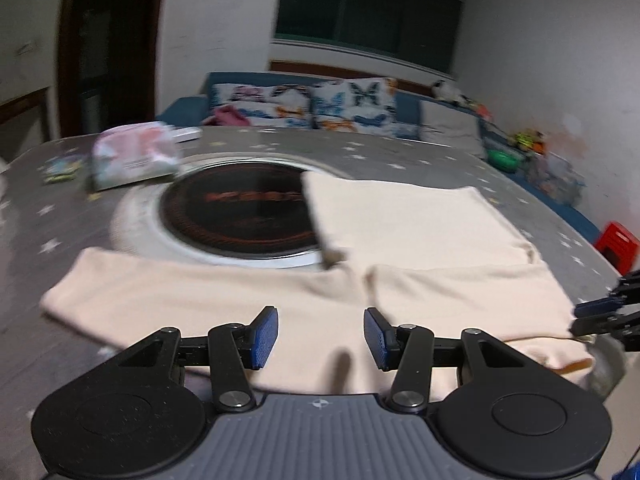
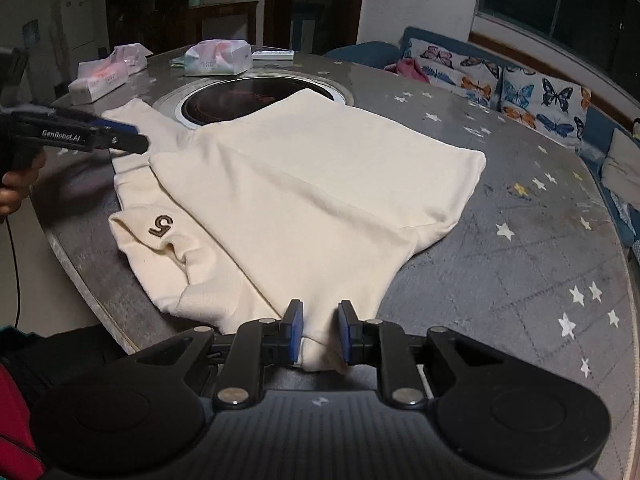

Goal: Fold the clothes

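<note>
Where the right wrist view begins, at the bottom centre of the frame, the right gripper [image 2: 319, 330] has its blue pads parted a little, and a bunched corner of the cream shirt [image 2: 304, 184] sits between them; whether the pads actually press the cloth cannot be told. From that corner the shirt spreads up the middle of the frame over the grey star-patterned table [image 2: 520, 248]. It is pale cream, soft-looking and partly folded: one broad panel lies doubled over the body with a straight diagonal edge, and a sleeve at centre left carries a dark embroidered "5" [image 2: 161, 225]. Its far edge overlaps the round black cooktop [image 2: 224, 104] sunk in the table's middle.

At the left edge of that frame the left gripper [image 2: 132, 142] hangs over the shirt's far left part. Its own view shows its fingers [image 1: 266, 336] spread wide at the bottom of the frame, nothing between them, with the cream cloth just beneath and motion blur across the scene.

Beyond the cooktop, in the upper left of the right wrist view, lie tissue packs [image 2: 218, 58] and a white remote [image 2: 273, 55]. Farther off, at upper right, butterfly-print cushions [image 2: 520, 88] line a blue sofa [image 2: 416, 36] under a dark window [image 2: 568, 4].
</note>
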The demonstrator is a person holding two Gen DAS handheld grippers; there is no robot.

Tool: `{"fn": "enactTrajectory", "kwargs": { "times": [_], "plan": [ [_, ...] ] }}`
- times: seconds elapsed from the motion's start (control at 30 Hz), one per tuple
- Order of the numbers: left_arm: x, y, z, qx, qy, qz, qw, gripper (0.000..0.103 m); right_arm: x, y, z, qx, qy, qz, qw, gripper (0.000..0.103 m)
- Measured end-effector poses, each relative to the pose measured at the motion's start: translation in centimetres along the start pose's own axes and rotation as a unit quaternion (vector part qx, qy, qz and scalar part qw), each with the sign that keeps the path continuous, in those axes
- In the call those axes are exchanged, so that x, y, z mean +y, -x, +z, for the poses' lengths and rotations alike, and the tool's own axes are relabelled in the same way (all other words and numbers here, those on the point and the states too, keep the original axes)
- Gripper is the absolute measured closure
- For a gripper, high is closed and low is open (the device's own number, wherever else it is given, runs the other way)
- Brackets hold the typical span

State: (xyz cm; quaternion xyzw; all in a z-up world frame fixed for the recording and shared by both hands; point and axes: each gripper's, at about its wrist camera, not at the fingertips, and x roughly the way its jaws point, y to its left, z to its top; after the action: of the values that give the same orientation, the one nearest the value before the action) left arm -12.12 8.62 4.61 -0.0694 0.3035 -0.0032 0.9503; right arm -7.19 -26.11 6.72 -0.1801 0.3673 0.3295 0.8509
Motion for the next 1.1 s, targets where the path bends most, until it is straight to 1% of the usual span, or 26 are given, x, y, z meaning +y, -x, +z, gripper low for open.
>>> {"fn": "enactTrajectory", "kwargs": {
  "times": [0.07, 0.13, 0.2, 0.23, 0.37, 0.47, 0.57, 0.6, 0.77, 0.83, 0.87, 0.93, 0.97, 1.03, 1.1],
  "plan": [
    [1.0, 0.5, 0.0, -0.006, 0.012, 0.02, 0.9997, 0.052, 0.0, 0.1, 0.5, -0.007, 0.004, -0.002, 1.0, 0.085],
    [2.1, 0.9, 0.1, -0.012, 0.026, 0.046, 0.9985, 0.051, 0.1, -0.1, 1.2, -0.014, 0.01, -0.001, 1.0, 0.082],
    [3.3, 1.1, 0.2, -0.015, 0.045, 0.073, 0.9962, 0.051, 0.2, -0.7, 1.8, -0.018, 0.011, 0.005, 1.0, 0.081],
    [3.9, 1.2, 0.2, -0.017, 0.055, 0.087, 0.9946, 0.051, 0.4, -1.1, 2.2, -0.018, 0.012, 0.008, 1.0, 0.078],
    [6.3, 1.3, 0.3, -0.022, 0.084, 0.151, 0.9848, 0.051, 1.0, -3.1, 3.2, -0.011, 0.017, 0.016, 1.0, 0.077],
    [7.8, 0.9, 0.4, -0.019, 0.098, 0.196, 0.9754, 0.051, 1.5, -3.9, 3.9, -0.01, 0.023, 0.024, 0.999, 0.076],
    [9.6, 0.0, 0.5, -0.01, 0.13, 0.216, 0.9676, 0.051, 2.0, -4.3, 4.3, -0.011, 0.028, 0.027, 0.999, 0.073],
    [10.0, -0.2, 0.5, -0.009, 0.139, 0.22, 0.9655, 0.051, 2.1, -4.3, 4.4, -0.011, 0.028, 0.027, 0.999, 0.069],
    [11.5, -1.1, 0.6, -0.014, 0.163, 0.227, 0.9601, 0.054, 2.4, -4.3, 4.5, -0.011, 0.029, 0.023, 0.999, 0.068],
    [11.8, -1.4, 0.7, -0.017, 0.165, 0.229, 0.959, 0.064, 2.4, -4.2, 4.5, -0.011, 0.027, 0.02, 0.999, 0.068],
    [11.9, -1.5, 0.7, -0.019, 0.166, 0.231, 0.9585, 0.068, 2.4, -4.2, 4.5, -0.012, 0.025, 0.02, 0.999, 0.068],
    [12.2, -1.5, 0.7, -0.024, 0.172, 0.233, 0.9569, 0.09, 2.4, -4.1, 4.4, -0.013, 0.022, 0.019, 0.999, 0.067],
    [12.0, -1.3, 0.8, -0.029, 0.173, 0.226, 0.9582, 0.093, 2.4, -4.0, 4.3, -0.015, 0.02, 0.017, 1.0, 0.067],
    [10.8, -0.5, 1.6, -0.044, 0.171, 0.191, 0.9655, 0.097, 2.3, -3.8, 4.2, -0.017, 0.016, 0.015, 1.0, 0.067],
    [9.5, 0.3, 2.3, -0.059, 0.168, 0.157, 0.9715, 0.098, 2.2, -3.6, 4.1, -0.02, 0.012, 0.013, 1.0, 0.067]
  ]
}}
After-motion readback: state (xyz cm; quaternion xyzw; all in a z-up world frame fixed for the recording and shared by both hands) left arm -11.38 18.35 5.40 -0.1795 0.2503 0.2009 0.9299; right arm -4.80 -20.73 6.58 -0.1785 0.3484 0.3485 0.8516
